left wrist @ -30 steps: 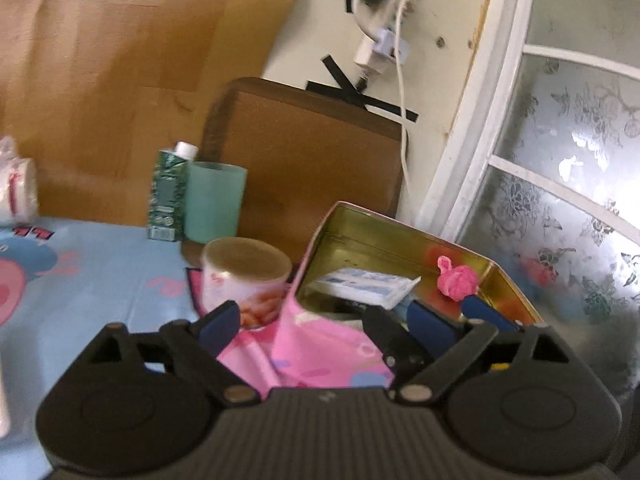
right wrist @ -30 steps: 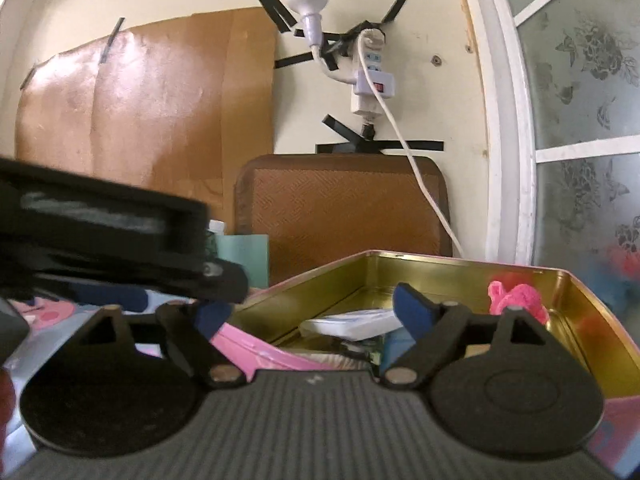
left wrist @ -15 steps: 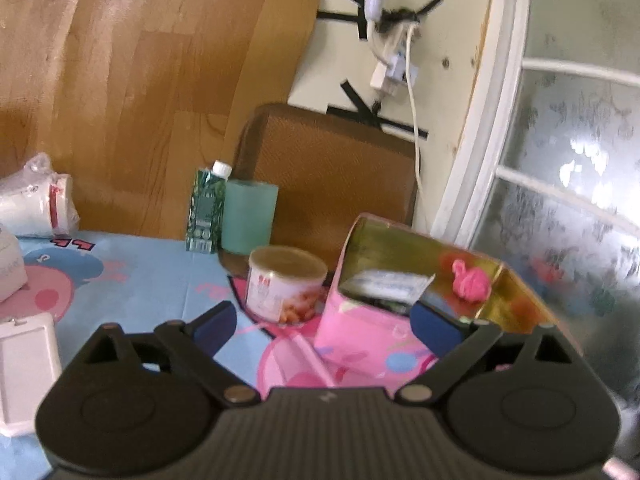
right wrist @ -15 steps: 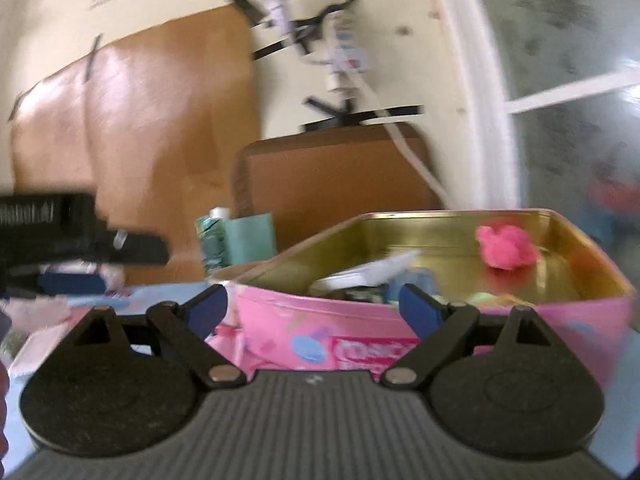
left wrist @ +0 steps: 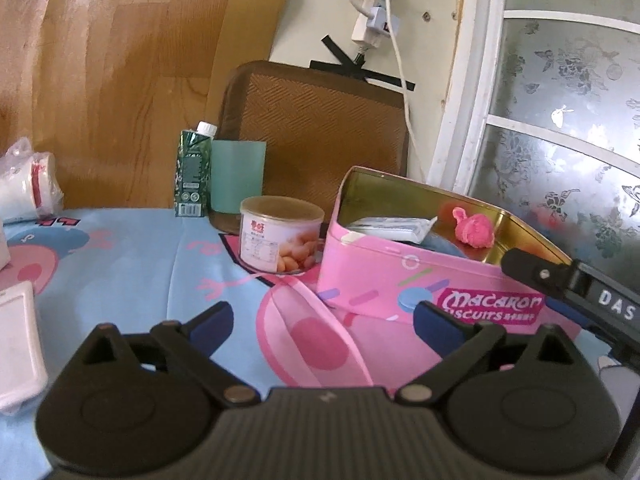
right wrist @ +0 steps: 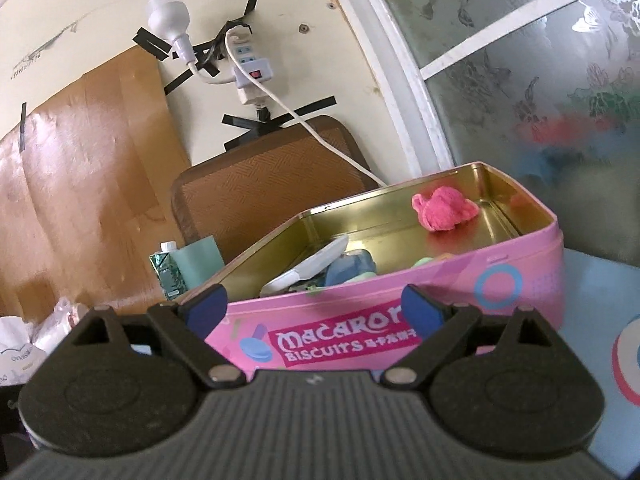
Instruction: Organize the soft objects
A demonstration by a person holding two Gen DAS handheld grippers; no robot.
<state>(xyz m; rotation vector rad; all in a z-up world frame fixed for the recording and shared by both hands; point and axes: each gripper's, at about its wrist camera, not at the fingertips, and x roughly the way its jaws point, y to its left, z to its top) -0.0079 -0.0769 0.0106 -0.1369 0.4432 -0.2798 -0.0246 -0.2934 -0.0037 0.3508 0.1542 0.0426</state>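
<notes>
L gripper (left wrist: 322, 322) opening, empty, backed off pink tin (left wrist: 372, 276), R gripper (right wrist: 314, 306) wide, empty

Pink tin (left wrist: 400, 276) front — "Macaron Biscuits"; black gripper (left wrist: 576, 284) at right edge — "DAS".

Our left gripper (left wrist: 322, 322) and right gripper (right wrist: 314, 309) look alike: ribbed grey bodies, two round black discs, black linkage arms with silver rivets, and blue pads (left wrist: 210, 326) on the fingertips.
</notes>
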